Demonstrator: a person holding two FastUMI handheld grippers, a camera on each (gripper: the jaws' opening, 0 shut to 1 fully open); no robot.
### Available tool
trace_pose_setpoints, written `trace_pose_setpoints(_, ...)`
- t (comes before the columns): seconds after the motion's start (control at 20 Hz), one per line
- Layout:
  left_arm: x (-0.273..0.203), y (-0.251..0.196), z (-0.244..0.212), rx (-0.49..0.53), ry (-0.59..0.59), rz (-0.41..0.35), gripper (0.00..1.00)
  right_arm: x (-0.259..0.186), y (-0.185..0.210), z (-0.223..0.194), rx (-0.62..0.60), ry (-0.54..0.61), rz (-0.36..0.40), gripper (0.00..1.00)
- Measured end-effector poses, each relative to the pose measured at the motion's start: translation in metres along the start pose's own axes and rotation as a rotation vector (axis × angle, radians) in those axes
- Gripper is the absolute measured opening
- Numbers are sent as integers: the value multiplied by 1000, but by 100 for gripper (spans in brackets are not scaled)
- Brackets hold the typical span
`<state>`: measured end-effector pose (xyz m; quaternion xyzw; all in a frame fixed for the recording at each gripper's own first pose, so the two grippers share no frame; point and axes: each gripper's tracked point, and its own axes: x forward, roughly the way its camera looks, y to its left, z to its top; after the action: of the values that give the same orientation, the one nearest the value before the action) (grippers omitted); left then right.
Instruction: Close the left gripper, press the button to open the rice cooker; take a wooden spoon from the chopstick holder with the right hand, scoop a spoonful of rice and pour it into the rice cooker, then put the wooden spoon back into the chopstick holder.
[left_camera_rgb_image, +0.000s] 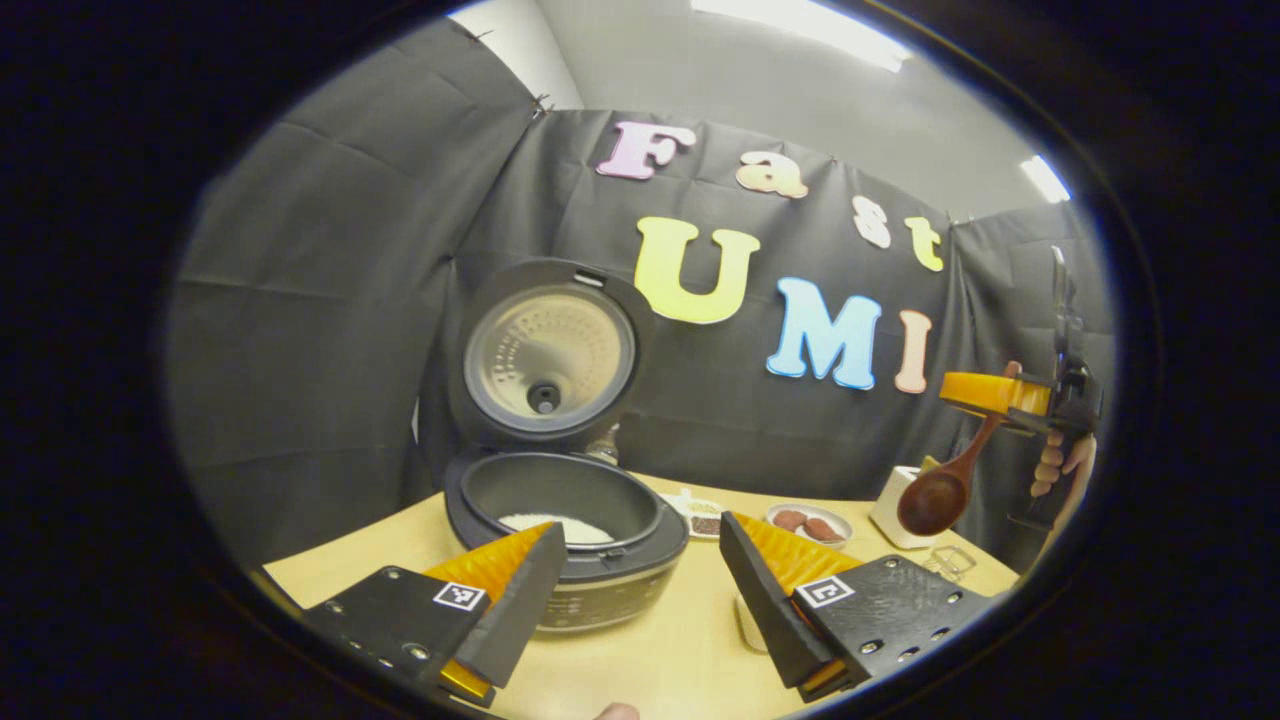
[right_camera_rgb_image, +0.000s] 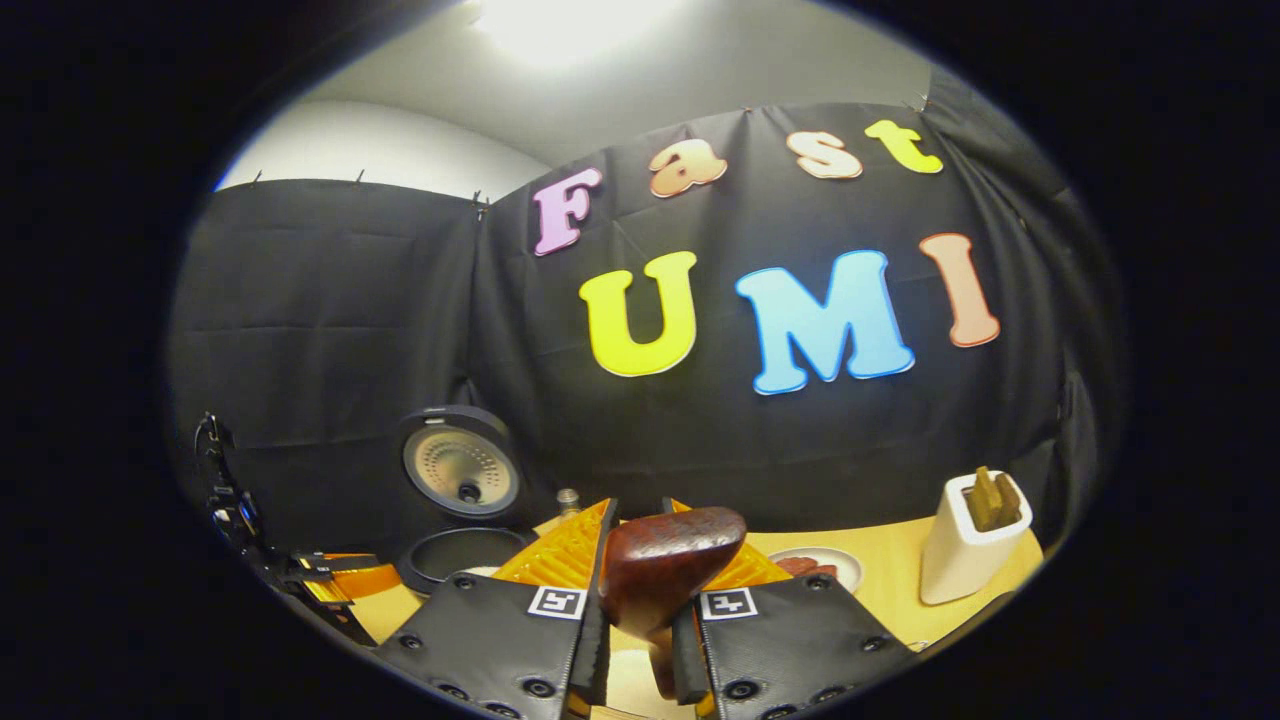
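Note:
The rice cooker (left_camera_rgb_image: 570, 540) stands with its lid (left_camera_rgb_image: 548, 360) up, and white rice (left_camera_rgb_image: 555, 527) lies in the pot. My left gripper (left_camera_rgb_image: 640, 540) is open just in front of the cooker, one finger overlapping its rim. Far right, my right gripper (left_camera_rgb_image: 1000, 395) is held high above the white chopstick holder (left_camera_rgb_image: 897, 508), with the wooden spoon (left_camera_rgb_image: 935, 495) hanging bowl-down from it. In the right gripper view my right gripper (right_camera_rgb_image: 638, 512) is shut on the wooden spoon (right_camera_rgb_image: 668, 565). The chopstick holder (right_camera_rgb_image: 962, 555) stands to the right with wooden utensils in it, and the rice cooker (right_camera_rgb_image: 458, 520) is far left.
A small plate (left_camera_rgb_image: 812, 524) with brown pieces and a small dish (left_camera_rgb_image: 700, 518) sit on the wooden table (left_camera_rgb_image: 660, 650) between cooker and holder. A clear glass item (left_camera_rgb_image: 950, 562) lies near the table's right edge. A hand (left_camera_rgb_image: 1060, 465) holds the right gripper.

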<state>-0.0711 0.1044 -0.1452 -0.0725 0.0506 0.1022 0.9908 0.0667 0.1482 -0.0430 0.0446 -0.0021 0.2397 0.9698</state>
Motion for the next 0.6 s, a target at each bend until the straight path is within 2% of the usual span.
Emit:
trace_pose_setpoints(0.15,7,-17,-8,8,11,-4,96,-17,-49,-7,-14,2,-126,25)
trace_pose_setpoints(0.3,8,-26,-3,4,-14,9,96,-38,-93,-13,-79,-2,-249,26)
trace_pose_setpoints(0.35,9,-29,0,-8,-24,10,96,-43,-101,-12,-89,-4,-269,28)
trace_pose_setpoints(0.6,12,-40,-3,-65,-27,12,96,-60,-136,-19,-23,-16,-299,27)
